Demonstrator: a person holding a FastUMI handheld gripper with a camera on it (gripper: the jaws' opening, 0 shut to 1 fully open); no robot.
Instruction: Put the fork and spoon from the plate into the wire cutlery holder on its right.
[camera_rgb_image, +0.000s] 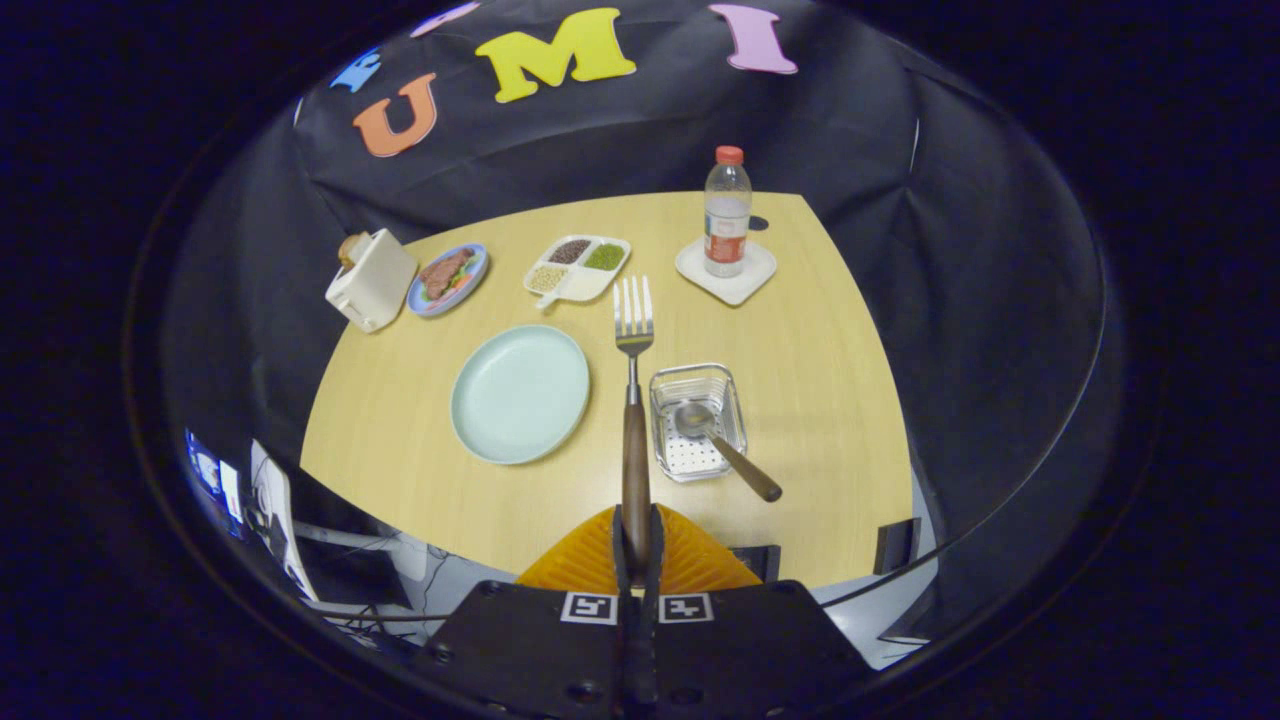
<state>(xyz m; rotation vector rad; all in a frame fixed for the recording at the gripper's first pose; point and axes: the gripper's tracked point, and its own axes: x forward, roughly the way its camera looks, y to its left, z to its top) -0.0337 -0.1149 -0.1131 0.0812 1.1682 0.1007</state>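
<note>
Tongs (637, 540): I see both fingers clenched on the brown handle of the fork, held above the desk.
Fork (634, 400): sticks straight ahead from the fingers, tines far end, up in the air btw. the plate and the wire cutlery holder.
Spoon (722, 445): already in the holder, bowl down on the perforated bottom, brown handle leaning out over the near rim twd. the right.
Wire cutlery holder (664, 385): on the desk, just right of the plate, not touching it.
Plate (519, 394): pale green, round, nothing on it.
Desk (830, 400): light wood.
Far side: toaster (371, 281) w/ bread, small plate of food (447, 279), divided tray (577, 268), bottle (727, 211) standing on a white coaster (727, 271).
</note>
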